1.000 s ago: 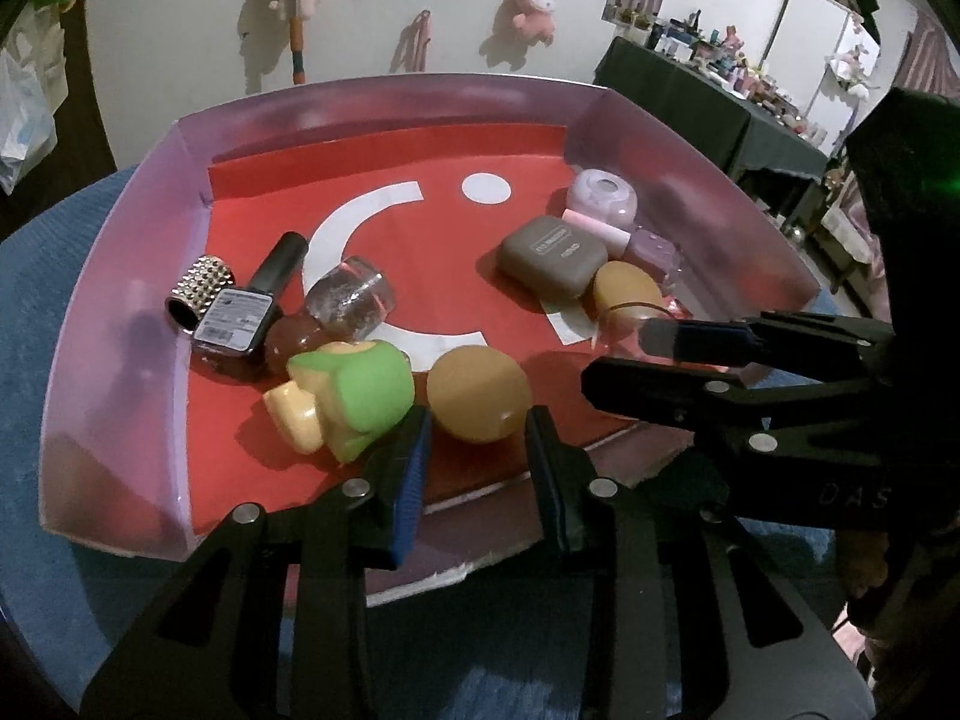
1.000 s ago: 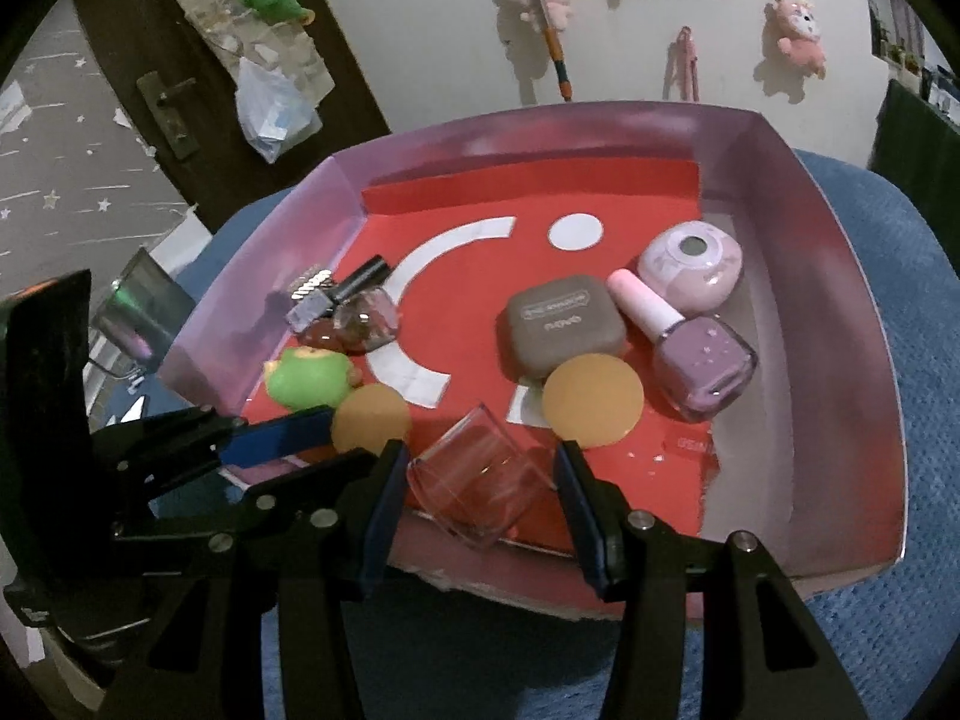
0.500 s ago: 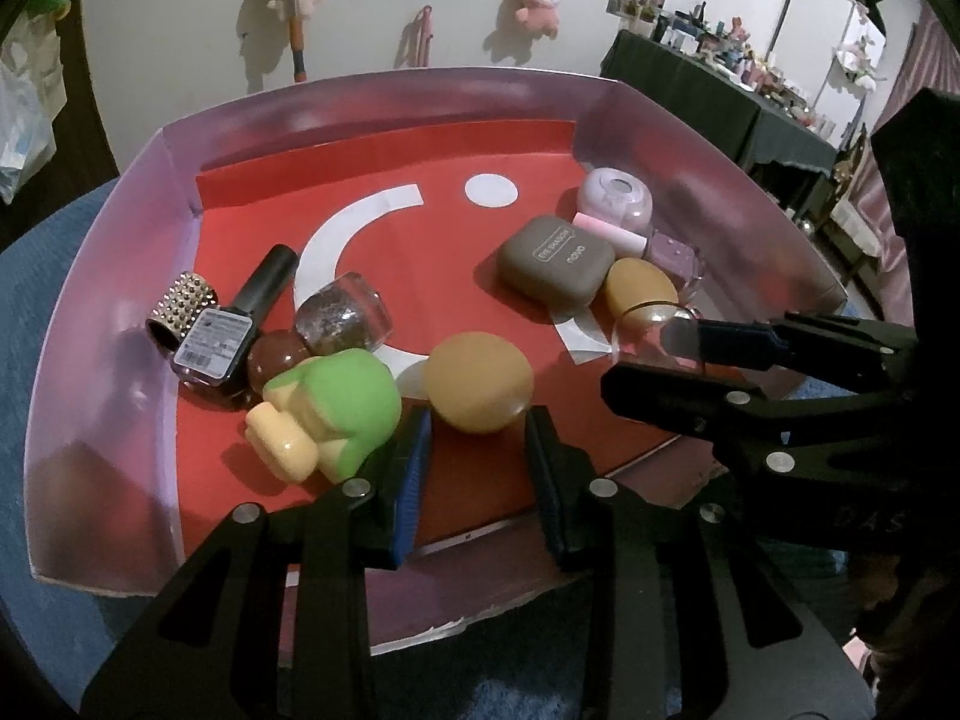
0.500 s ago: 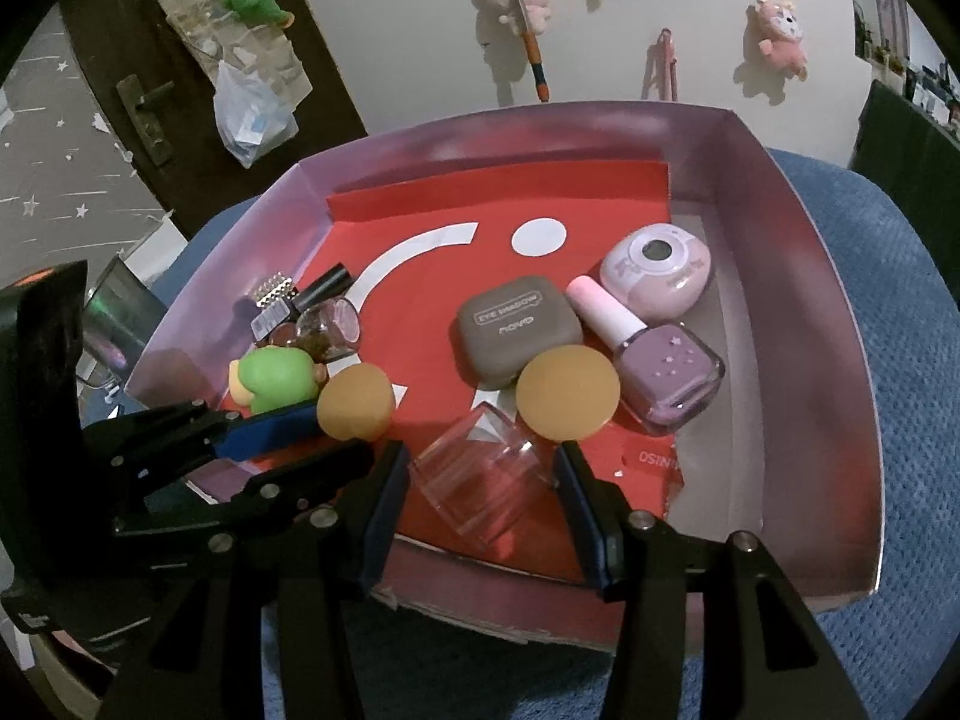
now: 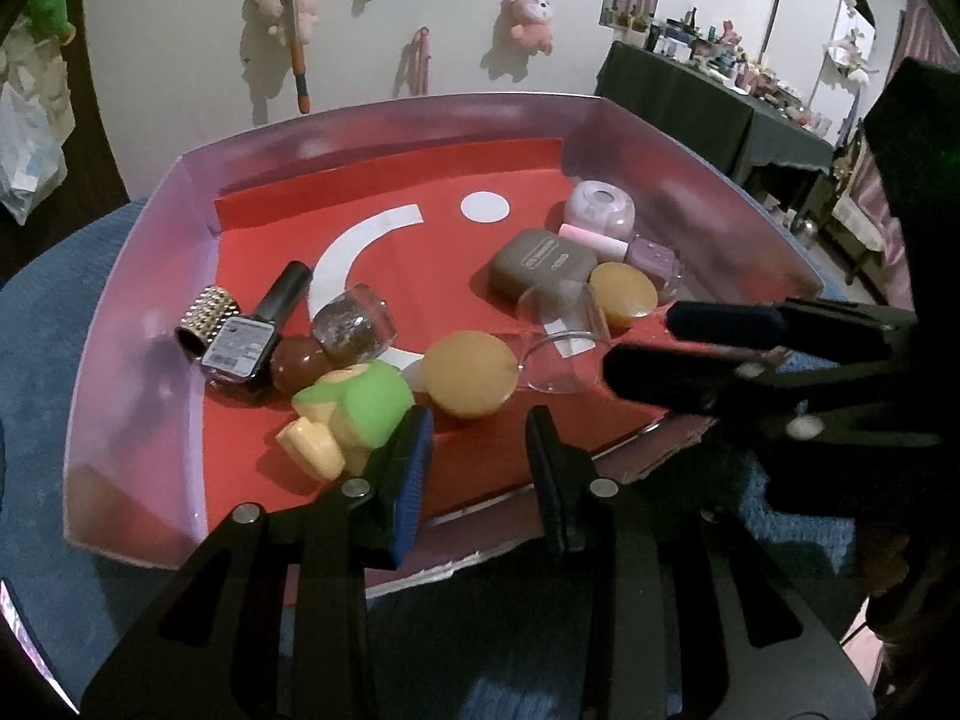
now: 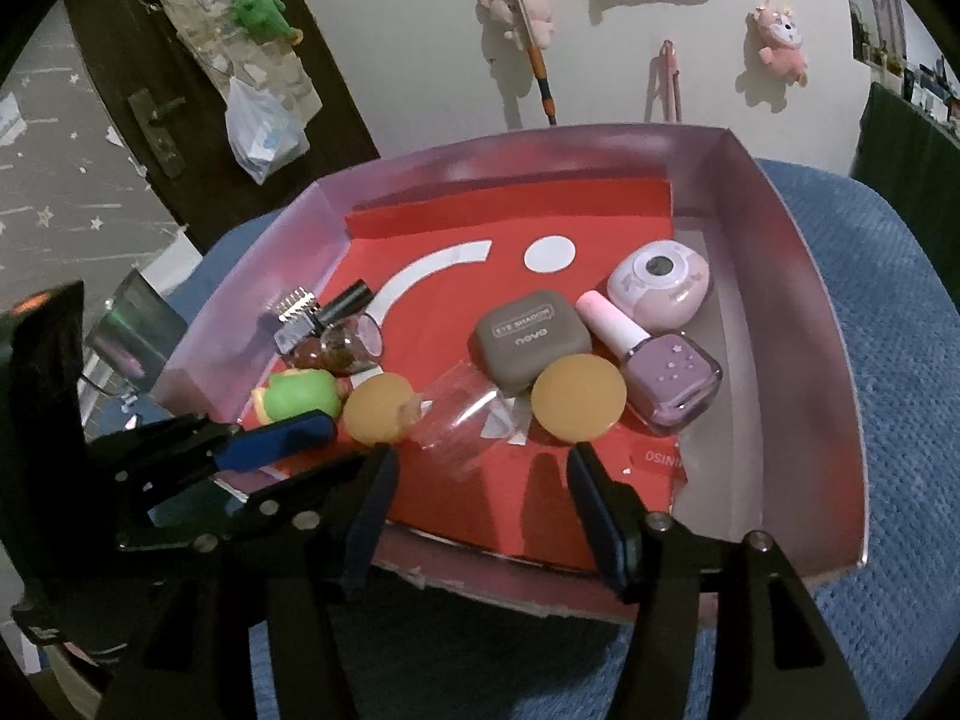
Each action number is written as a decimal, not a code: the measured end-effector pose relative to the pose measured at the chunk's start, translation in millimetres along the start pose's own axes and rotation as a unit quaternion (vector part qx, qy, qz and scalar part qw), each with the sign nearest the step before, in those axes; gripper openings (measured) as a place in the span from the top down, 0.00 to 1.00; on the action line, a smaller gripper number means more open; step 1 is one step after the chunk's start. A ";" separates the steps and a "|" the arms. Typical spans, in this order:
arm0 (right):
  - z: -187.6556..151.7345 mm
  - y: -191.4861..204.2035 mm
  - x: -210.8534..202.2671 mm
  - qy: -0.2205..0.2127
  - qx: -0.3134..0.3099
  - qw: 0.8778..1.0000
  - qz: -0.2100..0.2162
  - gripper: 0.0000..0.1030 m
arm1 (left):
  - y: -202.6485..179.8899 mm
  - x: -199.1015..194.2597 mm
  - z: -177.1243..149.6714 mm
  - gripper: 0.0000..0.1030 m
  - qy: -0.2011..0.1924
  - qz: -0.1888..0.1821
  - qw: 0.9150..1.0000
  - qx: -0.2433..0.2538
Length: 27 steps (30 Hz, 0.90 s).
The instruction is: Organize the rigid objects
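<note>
**Clear box let go in the tray**

My right gripper is opening — the clear plastic box lies free between 2 sponge puffs in the tray. Left gripper nearly closed, empty. Nudging could roll it.

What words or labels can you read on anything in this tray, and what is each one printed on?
"EYE SHADOW" and "nova": lid of the grey-brown compact, nearly upside down.
"OSINIM": mirrored letters on the red liner's near corner.
Sticker on the dark nail polish bottle: print too small to read.
Nothing else is legible.
</note>
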State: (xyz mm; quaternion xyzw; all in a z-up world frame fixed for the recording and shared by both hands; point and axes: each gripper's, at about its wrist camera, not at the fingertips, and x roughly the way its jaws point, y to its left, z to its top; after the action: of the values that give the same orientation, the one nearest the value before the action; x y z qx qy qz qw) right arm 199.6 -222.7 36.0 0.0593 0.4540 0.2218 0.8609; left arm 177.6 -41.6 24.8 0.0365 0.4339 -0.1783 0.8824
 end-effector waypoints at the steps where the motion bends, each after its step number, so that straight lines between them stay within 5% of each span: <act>1: -0.1 0.2 -4.2 -0.007 0.002 1.000 0.003 0.39 | 0.2 -1.8 -0.9 0.70 -0.002 -0.001 1.000 -0.002; 6: -1.9 4.5 -24.7 -0.044 0.001 0.999 -0.006 0.30 | -1.3 -16.2 -7.8 0.69 -0.021 0.008 1.000 -0.010; 11: -12.9 13.3 -42.8 -0.090 -0.009 0.994 -0.060 0.28 | -3.7 -37.6 -14.9 0.26 -0.064 0.046 0.997 -0.021; 18: -28.7 22.2 -53.0 -0.125 -0.010 0.987 -0.101 0.17 | -7.1 -53.5 -20.7 0.26 -0.100 0.076 0.992 -0.020; 22: -32.3 24.9 -55.8 -0.141 -0.009 0.983 -0.116 0.10 | -4.0 -55.1 -25.3 0.07 -0.109 0.089 0.990 -0.027; 27: -37.4 26.7 -57.4 -0.159 -0.014 0.976 -0.146 0.05 | 2.0 -52.9 -30.6 0.07 -0.113 0.111 0.987 -0.033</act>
State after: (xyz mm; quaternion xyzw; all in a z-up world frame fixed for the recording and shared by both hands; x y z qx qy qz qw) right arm 132.5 -227.5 65.8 0.0151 0.3116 0.0873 0.9461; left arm 125.6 -18.0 46.8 0.0353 0.3297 -0.0680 0.9410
